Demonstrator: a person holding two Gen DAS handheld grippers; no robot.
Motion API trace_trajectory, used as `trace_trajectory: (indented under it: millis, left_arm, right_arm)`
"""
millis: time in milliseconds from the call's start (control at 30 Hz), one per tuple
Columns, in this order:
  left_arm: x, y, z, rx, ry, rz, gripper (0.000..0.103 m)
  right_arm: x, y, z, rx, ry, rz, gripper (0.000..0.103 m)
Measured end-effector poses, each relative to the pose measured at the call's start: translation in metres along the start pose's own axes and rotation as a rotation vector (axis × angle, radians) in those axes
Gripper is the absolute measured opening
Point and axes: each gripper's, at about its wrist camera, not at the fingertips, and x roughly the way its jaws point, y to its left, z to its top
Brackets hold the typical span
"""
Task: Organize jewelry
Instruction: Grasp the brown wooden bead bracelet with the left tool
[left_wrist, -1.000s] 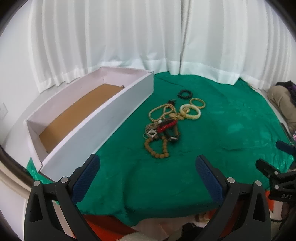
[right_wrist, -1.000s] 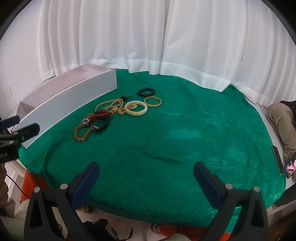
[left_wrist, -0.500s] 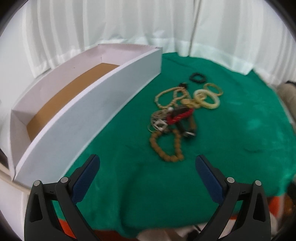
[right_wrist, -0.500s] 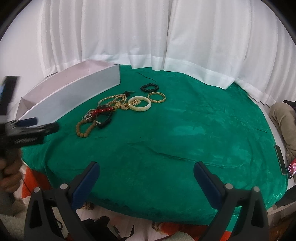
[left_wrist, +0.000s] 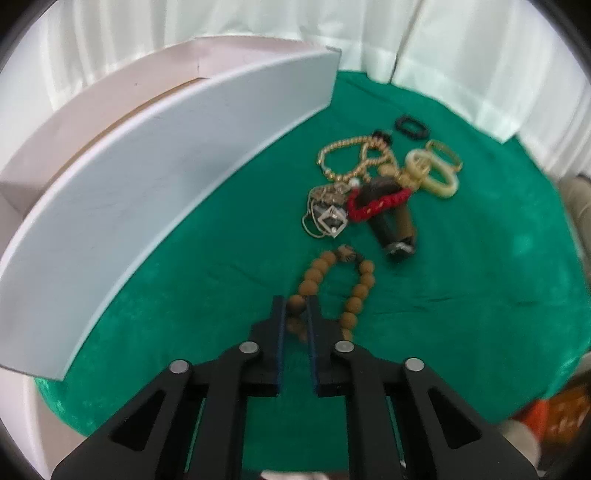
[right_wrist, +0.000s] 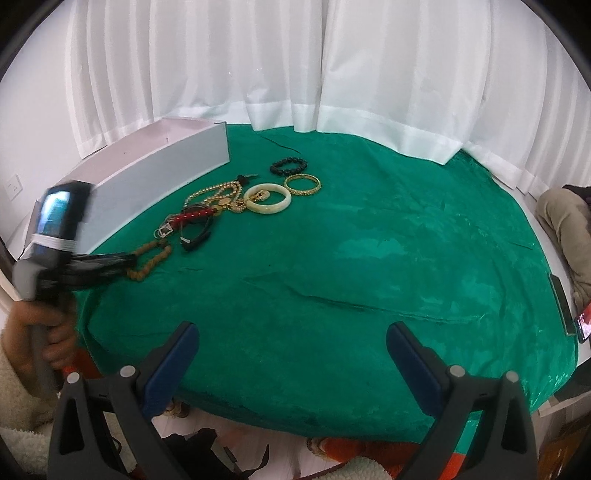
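Though blurred, left claw (left_wrist: 295, 308) seemingly clenched on brown bead bracelet (left_wrist: 354, 291); right claw (right_wrist: 291, 345) released, empty.

Left gripper (right_wrist: 122, 260) motion-blurred in right wrist view. White box (left_wrist: 155, 177) interior mostly hidden behind near wall. Jewelry pile (left_wrist: 369, 192) tangled, soft-focus; pieces overlap.

White curtains (right_wrist: 295, 74) hang behind green cloth (right_wrist: 369, 266).

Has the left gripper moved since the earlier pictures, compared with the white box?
Yes. The left gripper has come forward and down past the white box to the brown bead bracelet, and its jaws have just been closing on a bead.
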Motion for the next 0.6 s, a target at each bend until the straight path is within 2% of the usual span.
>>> trace_trajectory:
  millis: [100, 233, 367, 433, 533, 600]
  left_arm:
    - [-0.020, 0.013, 0.002, -0.029, -0.024, -0.019, 0.008]
    - [-0.037, 0.029, 0.006, -0.083, -0.037, -0.080, 0.008]
    - [-0.039, 0.032, 0.016, -0.101, -0.052, -0.099, 0.008]
    - [-0.044, 0.034, 0.016, -0.101, -0.062, -0.094, 0.008]
    - [-0.052, 0.039, 0.015, -0.116, -0.079, -0.089, 0.008]
    - [-0.058, 0.043, 0.013, -0.122, -0.088, -0.080, 0.008]
  right_arm:
    - [0.004, 0.003, 0.001, -0.005, 0.009, 0.009, 0.103]
    - [0.007, 0.006, 0.002, -0.008, 0.015, 0.024, 0.103]
    - [0.010, 0.009, 0.009, -0.016, 0.018, 0.059, 0.103]
    - [0.011, 0.011, 0.019, -0.018, 0.003, 0.124, 0.103]
    - [0.020, 0.021, 0.049, -0.043, -0.020, 0.274, 0.103]
    - [0.031, 0.038, 0.072, -0.111, -0.055, 0.359, 0.103]
